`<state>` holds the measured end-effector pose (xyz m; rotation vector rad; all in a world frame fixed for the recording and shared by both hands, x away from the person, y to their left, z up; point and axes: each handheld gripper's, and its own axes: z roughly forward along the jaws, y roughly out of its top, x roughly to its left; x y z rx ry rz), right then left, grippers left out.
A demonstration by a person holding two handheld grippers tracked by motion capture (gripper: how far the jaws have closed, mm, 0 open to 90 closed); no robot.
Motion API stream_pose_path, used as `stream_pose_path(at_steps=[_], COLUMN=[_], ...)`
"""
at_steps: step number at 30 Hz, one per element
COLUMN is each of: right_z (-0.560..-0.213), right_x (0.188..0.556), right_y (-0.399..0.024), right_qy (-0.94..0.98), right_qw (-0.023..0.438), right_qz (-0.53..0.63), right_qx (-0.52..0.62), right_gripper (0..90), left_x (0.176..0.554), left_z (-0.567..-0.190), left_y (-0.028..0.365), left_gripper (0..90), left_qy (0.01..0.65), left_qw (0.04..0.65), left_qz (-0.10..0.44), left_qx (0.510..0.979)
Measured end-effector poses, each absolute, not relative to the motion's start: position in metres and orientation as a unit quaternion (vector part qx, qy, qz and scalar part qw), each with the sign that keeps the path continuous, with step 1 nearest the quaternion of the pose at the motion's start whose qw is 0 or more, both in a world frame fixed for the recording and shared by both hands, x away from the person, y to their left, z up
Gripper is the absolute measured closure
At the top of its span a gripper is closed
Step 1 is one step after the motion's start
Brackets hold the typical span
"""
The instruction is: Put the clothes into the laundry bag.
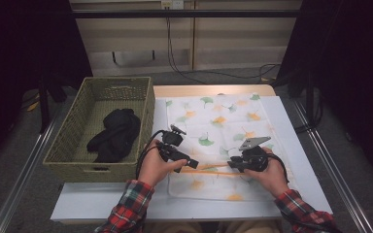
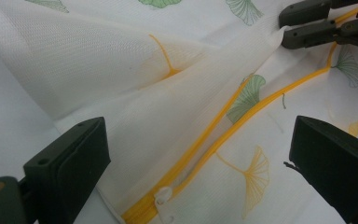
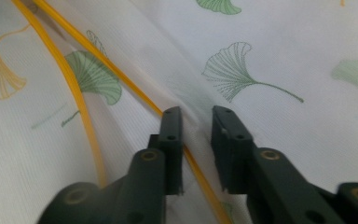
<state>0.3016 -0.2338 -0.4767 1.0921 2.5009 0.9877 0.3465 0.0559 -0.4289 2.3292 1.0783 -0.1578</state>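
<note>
A white mesh bag [image 1: 223, 116] printed with green and orange leaves lies flat on the table. Its yellow zipper [image 1: 209, 170] runs along the near side. My left gripper [image 1: 192, 164] is open, with its jaws wide on either side of the zipper [image 2: 261, 100] and the white zipper pull [image 2: 163, 196] low between them. My right gripper [image 1: 230, 165] faces it from the right. Its jaws are shut on a raised fold of the bag's mesh [image 3: 191, 84] beside the zipper [image 3: 74, 88]. In the left gripper view the cloth tents up toward the right gripper [image 2: 291, 25].
A woven basket [image 1: 77, 126] stands at the table's left with a black garment [image 1: 114, 133] inside. The bag rests on a white board [image 1: 281, 204] over a wooden tabletop. Cables hang along the back wall.
</note>
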Motion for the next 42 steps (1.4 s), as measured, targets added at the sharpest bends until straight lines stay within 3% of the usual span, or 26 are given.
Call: stream_pose_path(at_steps=[9,33,42], right_z=[-0.476,-0.448,-0.441], right_x=[0.304,0.312,0.315], right_y=[-0.237,-0.242,-0.24], right_qy=[0.843,0.823,0.816], right_qw=[0.101,0.052,0.064], right_qz=[0.351,0.365,0.363], right_qx=[0.395,0.432,0.445], right_gripper=[88.8,90.0,90.0], left_x=[0.345,0.345,0.345], left_z=[-0.431,-0.432,-0.431], left_y=[0.054,0.054,0.054], left_gripper=[4.3,4.3,4.0], left_qy=[0.403,0.399,0.399], left_qw=[0.278,0.281,0.277], left_qz=[-0.06,-0.062,-0.063], left_qx=[0.87,0.871,0.872])
